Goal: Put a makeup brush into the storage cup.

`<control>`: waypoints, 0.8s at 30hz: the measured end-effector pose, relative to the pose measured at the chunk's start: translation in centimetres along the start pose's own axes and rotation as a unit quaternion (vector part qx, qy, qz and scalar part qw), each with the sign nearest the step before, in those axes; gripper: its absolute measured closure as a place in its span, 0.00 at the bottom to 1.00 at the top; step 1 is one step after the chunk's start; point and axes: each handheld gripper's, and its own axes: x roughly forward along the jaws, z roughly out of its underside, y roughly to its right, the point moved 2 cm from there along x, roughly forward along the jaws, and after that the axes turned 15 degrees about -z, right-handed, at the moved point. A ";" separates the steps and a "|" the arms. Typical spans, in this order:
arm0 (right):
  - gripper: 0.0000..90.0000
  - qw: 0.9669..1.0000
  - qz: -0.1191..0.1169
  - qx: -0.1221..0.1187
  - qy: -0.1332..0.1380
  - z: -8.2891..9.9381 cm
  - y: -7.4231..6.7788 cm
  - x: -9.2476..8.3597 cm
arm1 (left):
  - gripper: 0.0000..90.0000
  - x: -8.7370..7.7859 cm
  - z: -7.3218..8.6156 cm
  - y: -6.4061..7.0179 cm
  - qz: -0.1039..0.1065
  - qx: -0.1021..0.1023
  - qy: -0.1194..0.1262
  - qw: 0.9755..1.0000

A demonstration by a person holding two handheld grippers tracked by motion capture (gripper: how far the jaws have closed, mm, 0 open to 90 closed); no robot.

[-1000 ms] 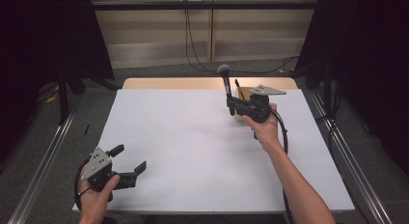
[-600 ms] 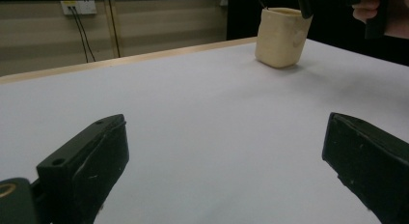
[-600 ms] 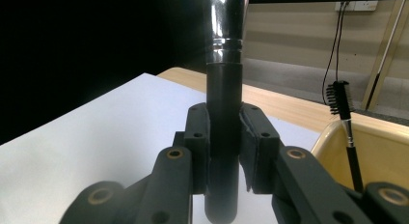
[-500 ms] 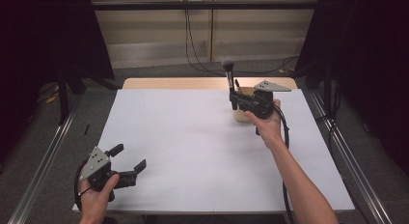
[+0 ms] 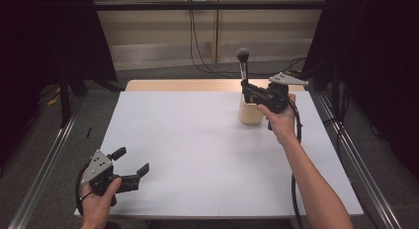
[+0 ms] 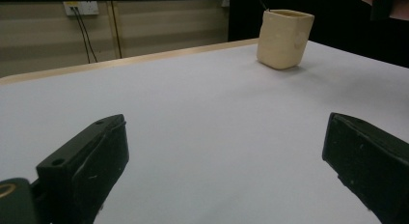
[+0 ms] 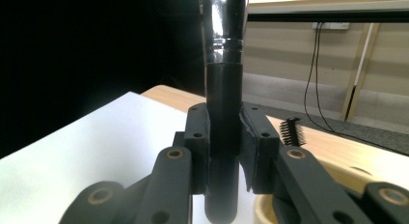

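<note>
Rising since the earlier frame, the right hand-held gripper (image 5: 245,86) had lifted the makeup brush (image 5: 242,66) higher, its bristle head now well above the cream cup (image 5: 250,113). Its jaws were clamped on the brush's black handle (image 7: 223,137), which stood upright between them, the handle's lower end just above the cup's rim beneath this hand-held gripper. Another small brush (image 7: 291,131) stuck up just beside its jaws. The left hand-held gripper (image 5: 130,165) rested unmoved, jaws wide apart and empty above the white surface (image 5: 197,140), the cup well ahead of it.
</note>
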 end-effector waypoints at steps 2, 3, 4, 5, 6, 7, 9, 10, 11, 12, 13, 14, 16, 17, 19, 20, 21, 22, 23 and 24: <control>0.83 1.000 0.004 0.004 0.003 -0.1 0.3 -0.3 | 0.03 0.0 0.0 0.0 -0.001 -0.002 0.000 1.000; 0.83 1.000 0.007 0.002 0.001 -0.1 0.5 -0.4 | 0.03 0.0 0.0 0.0 0.000 -0.002 0.000 1.000; 0.83 1.000 0.010 0.003 0.002 -0.2 0.7 -0.5 | 0.03 0.0 0.0 0.0 0.000 0.000 0.000 1.000; 0.83 1.000 0.014 0.003 0.001 -0.2 0.9 -0.6 | 0.03 0.0 0.0 0.0 0.000 -0.002 -0.001 1.000; 0.83 1.000 0.019 0.004 0.002 -0.2 1.2 -0.7 | 0.03 0.0 0.0 0.0 0.000 -0.001 -0.001 1.000; 0.83 1.000 0.022 0.006 0.003 -0.2 1.4 -0.8 | 0.03 0.0 0.0 0.0 -0.001 -0.002 -0.001 1.000; 0.83 1.000 0.030 0.005 0.002 -0.4 1.8 -0.9 | 0.03 0.0 0.0 0.0 0.000 0.000 -0.002 1.000; 0.83 0.999 0.033 0.005 0.003 -0.4 2.0 -0.9 | 0.03 0.0 0.0 0.0 -0.001 0.000 -0.002 1.000; 0.83 0.999 0.036 0.006 0.004 -0.5 2.2 -0.9 | 0.03 0.0 0.0 0.0 0.000 -0.001 -0.002 1.000; 0.83 0.999 0.038 0.005 0.005 -0.6 2.4 -0.9 | 0.03 0.0 0.0 0.0 0.000 0.000 -0.002 1.000; 0.83 0.999 0.042 0.003 0.006 -0.7 2.5 -0.9 | 0.03 0.0 0.0 0.0 0.000 0.000 -0.002 1.000; 0.83 0.999 0.044 0.002 0.007 -0.8 2.7 -0.8 | 0.03 0.0 0.0 0.0 0.000 -0.001 -0.002 1.000; 0.83 0.999 0.048 0.003 0.006 -0.8 3.0 -0.7 | 0.03 0.0 0.0 0.0 0.000 -0.002 -0.002 1.000; 0.83 0.999 0.050 0.005 0.005 -0.8 3.2 -0.7 | 0.03 0.0 0.0 0.0 0.000 -0.002 -0.002 1.000; 0.83 0.999 0.054 0.007 0.004 -0.8 3.6 -0.7 | 0.03 0.0 0.0 -0.1 -0.001 0.001 -0.002 1.000; 0.83 0.998 0.055 0.008 0.003 -0.8 3.8 -0.6 | 0.03 0.0 0.0 -0.1 -0.001 0.001 -0.002 1.000; 0.83 0.998 0.057 0.008 0.001 -0.7 4.0 -0.6 | 0.03 0.0 0.0 -0.1 0.000 0.001 -0.002 1.000; 0.83 0.998 0.059 0.010 -0.001 -0.6 4.2 -0.5 | 0.03 0.0 0.0 -0.1 0.000 0.000 -0.002 1.000; 0.83 0.998 0.061 0.010 -0.004 -0.6 4.4 -0.4 | 0.03 0.0 0.0 -0.1 0.000 0.001 -0.002 1.000; 0.83 0.998 0.063 0.012 -0.004 -0.5 4.6 -0.3 | 0.03 0.0 0.0 -0.1 0.000 0.001 -0.002 1.000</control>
